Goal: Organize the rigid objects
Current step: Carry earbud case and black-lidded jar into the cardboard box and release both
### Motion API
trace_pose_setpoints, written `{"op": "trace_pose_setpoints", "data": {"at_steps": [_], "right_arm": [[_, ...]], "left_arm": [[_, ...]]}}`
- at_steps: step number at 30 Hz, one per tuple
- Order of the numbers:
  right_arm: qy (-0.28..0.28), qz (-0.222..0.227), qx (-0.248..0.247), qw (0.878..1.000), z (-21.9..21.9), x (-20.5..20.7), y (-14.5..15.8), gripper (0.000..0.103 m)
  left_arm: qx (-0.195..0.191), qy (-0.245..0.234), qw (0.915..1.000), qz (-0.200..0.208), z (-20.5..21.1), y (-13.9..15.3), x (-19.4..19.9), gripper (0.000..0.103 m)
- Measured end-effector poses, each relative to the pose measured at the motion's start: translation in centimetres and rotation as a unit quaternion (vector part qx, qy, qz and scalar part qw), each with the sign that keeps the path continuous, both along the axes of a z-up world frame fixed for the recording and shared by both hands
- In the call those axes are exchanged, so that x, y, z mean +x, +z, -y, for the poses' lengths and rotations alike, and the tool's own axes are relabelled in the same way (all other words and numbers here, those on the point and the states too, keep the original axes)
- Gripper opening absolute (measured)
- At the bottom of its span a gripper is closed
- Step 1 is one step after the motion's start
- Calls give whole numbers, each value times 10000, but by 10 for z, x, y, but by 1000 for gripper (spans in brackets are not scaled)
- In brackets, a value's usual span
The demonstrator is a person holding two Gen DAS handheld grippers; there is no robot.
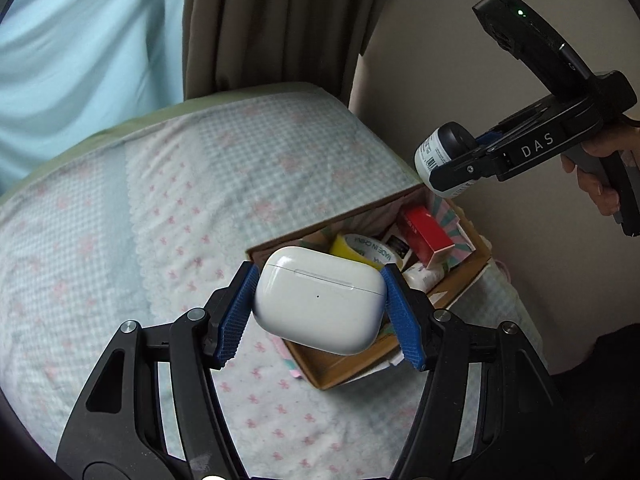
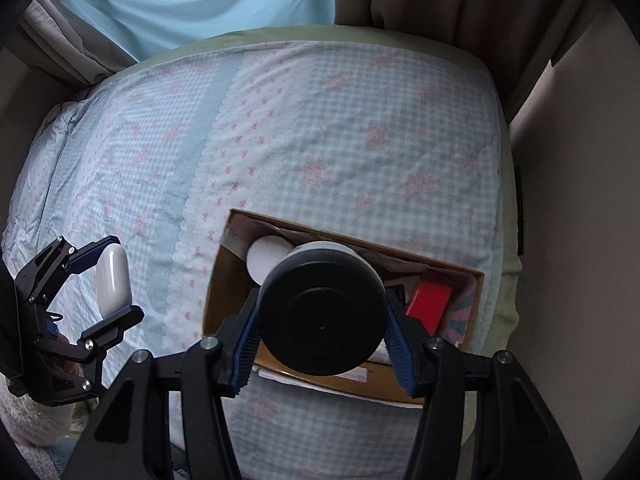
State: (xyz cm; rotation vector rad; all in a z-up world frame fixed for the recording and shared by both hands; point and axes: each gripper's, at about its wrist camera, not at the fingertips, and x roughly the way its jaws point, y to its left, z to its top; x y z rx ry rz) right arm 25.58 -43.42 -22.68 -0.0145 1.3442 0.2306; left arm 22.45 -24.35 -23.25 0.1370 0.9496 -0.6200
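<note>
One white earbud case (image 1: 318, 300) held in left gripper (image 1: 320, 304) fingers; one black-capped jar (image 2: 322, 312) held in right gripper (image 2: 322, 316); one cardboard box (image 2: 440, 394) on bed (image 2: 320, 128).

The cardboard box (image 2: 224, 280) sits on the bed (image 2: 320, 120), seemingly near its edge.

My left gripper (image 1: 320, 312) was matte black, its linkage arms pinned with round silver screws and its fingers faced with ribbed blue pads (image 1: 236, 316). At two o'clock in that view, the right gripper (image 1: 444, 160) carried white "DAS" lettering, a small green light on its upper housing and a grey handle.
</note>
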Motion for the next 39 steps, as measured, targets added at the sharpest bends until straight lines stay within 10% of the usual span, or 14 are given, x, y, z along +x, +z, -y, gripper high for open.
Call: {"op": "trace_pose_setpoints", "data": {"at_steps": [16,39], "right_arm": [[621,-120,11,9980,60,8,-96,52],[1402,-480,-302,9885,12,38,-151,52]], "left_arm": [[626,375,9943,-783,76,-100,7,60],[1467,536,9765,-1483,85,-162,14,60]]}}
